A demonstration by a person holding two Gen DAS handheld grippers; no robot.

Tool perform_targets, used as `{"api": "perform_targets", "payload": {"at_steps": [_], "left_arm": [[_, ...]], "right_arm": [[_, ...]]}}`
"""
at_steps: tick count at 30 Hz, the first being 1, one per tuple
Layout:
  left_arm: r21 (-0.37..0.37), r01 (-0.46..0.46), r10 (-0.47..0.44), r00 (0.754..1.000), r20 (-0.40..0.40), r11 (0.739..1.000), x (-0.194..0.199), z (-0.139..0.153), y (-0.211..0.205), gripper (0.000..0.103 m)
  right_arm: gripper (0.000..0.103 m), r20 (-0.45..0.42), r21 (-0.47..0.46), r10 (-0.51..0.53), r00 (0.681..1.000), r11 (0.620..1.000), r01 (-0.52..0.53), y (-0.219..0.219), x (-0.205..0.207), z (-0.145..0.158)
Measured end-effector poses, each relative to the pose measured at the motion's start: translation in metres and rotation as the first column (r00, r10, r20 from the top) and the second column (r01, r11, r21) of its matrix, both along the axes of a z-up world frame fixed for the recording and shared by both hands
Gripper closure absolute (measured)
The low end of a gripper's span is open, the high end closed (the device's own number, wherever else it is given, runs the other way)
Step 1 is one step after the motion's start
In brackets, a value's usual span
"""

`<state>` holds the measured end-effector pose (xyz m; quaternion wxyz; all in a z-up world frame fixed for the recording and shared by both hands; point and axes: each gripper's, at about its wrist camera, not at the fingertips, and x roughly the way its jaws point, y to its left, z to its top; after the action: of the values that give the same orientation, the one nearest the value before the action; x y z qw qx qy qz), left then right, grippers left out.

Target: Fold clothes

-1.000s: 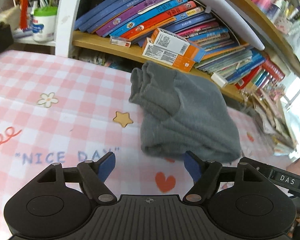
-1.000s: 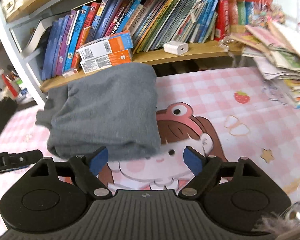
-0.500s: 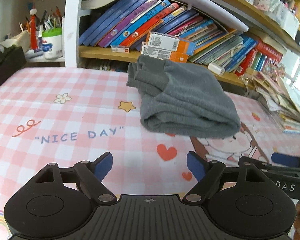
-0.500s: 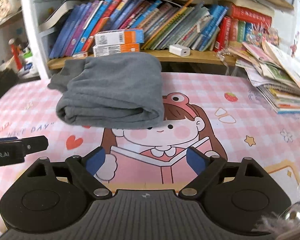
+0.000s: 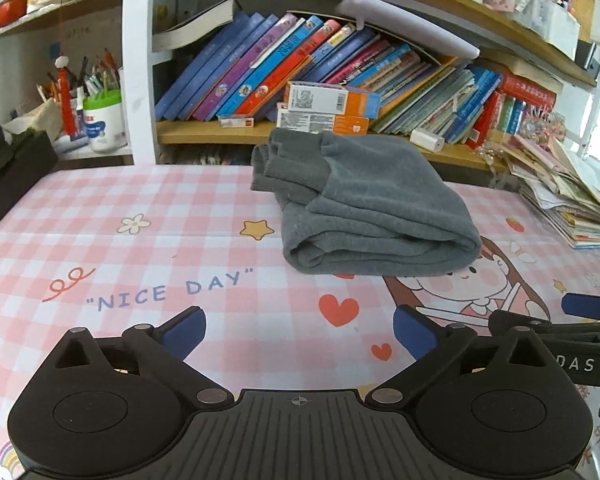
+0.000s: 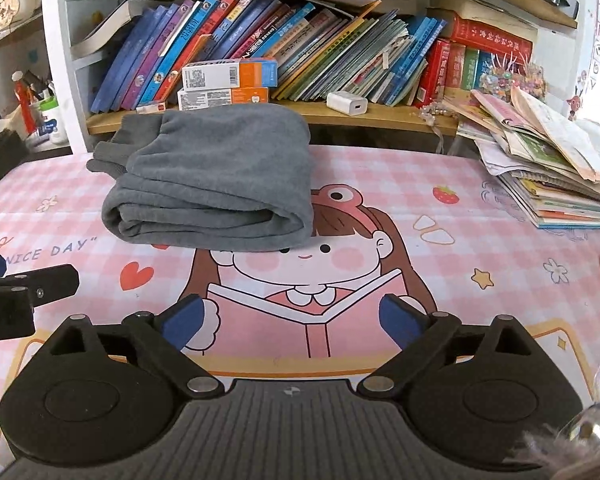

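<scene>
Closest to the camera, the left gripper [image 5: 298, 330] has its two blue pads spread wide. Its jaws have just been opening, and there is nothing between them, only the pink checked table mat [image 5: 148, 240] below. It holds nothing and touches nothing.

The right gripper [image 6: 290, 322] is the same. Its jaws have just been opening too, they stand wide, and the space between them is empty. Under it is the cartoon girl with a book [image 6: 312, 280] drawn on the mat. At the far right edge of the left view a bit of the person's hand shows, but it is too cut off to say much about it.

A little farther away lies the grey garment [image 5: 364, 208]. It is folded into a thick, tidy bundle and rests on the mat, well apart from both grippers. Its ribbed cuffs stick out at the back left.

Just behind it is a wooden shelf [image 6: 380, 114] with leaning books [image 6: 228, 36], two orange and white boxes [image 5: 328, 110] and a small white charger [image 6: 348, 103]. A messy stack of booklets [image 6: 548, 168] sits on the mat at the right.
</scene>
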<state>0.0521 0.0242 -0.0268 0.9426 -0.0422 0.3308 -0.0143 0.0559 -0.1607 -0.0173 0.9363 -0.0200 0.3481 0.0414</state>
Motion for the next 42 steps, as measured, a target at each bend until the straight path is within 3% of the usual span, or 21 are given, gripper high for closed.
{"api": "perform_targets", "payload": {"at_steps": [24, 42], "left_arm": [[0.014, 0.008, -0.008, 1.000, -0.013, 1.000, -0.0019, 0.0018, -0.0028, 0.000], [-0.018, -0.002, 0.002, 1.000, -0.029, 1.000, -0.0006, -0.0008, 0.0010, 0.000]], "right_arm": [[0.003, -0.032, -0.002, -0.003, 0.999, 1.000, 0.003, 0.0008, 0.0009, -0.0036], [0.002, -0.050, -0.001, -0.002, 0.999, 1.000, 0.002, 0.0013, 0.0019, -0.0056]]}}
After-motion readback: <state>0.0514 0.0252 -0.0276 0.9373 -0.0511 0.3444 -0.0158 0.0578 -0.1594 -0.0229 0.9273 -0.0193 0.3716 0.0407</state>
